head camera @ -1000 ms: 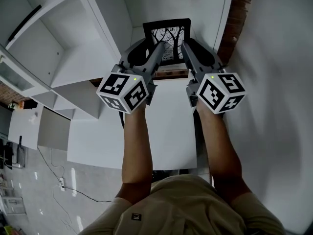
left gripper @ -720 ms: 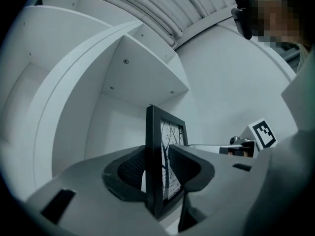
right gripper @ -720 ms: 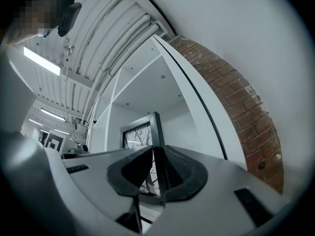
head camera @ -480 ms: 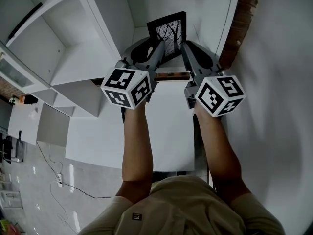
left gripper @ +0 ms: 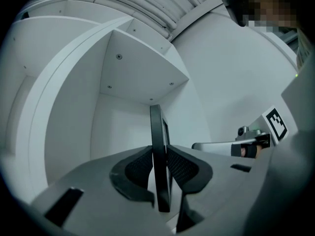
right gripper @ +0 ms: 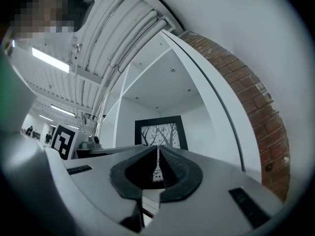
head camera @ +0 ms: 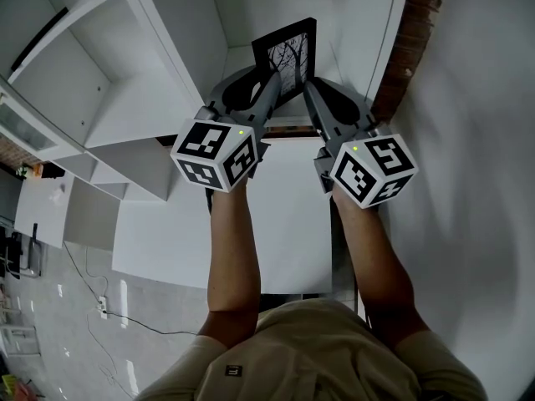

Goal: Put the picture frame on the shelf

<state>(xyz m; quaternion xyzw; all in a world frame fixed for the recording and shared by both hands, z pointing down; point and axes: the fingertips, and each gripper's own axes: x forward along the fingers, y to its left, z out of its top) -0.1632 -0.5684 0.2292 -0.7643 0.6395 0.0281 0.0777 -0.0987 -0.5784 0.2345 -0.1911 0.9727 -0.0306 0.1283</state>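
The picture frame (head camera: 286, 57) is black with a bare-tree print and stands upright in a white shelf compartment (head camera: 355, 32), turned at an angle. My left gripper (head camera: 272, 82) reaches to its left edge. In the left gripper view the frame (left gripper: 157, 132) shows edge-on between the closing jaws of the left gripper (left gripper: 160, 154), and both pads touch its sides. My right gripper (head camera: 307, 86) is just right of the frame's lower edge, shut and holding nothing. In the right gripper view the frame (right gripper: 160, 132) stands a little beyond the right gripper (right gripper: 158, 154).
The white shelf unit has more open compartments (head camera: 100, 73) to the left. A brick strip (head camera: 410, 40) and a white wall (head camera: 476, 182) lie to the right. A white top surface (head camera: 284, 224) sits below the grippers. A cable (head camera: 100, 307) runs across the floor at lower left.
The frame has moved farther into the compartment and turned from facing me to an angle. Both grippers have pushed forward with it.
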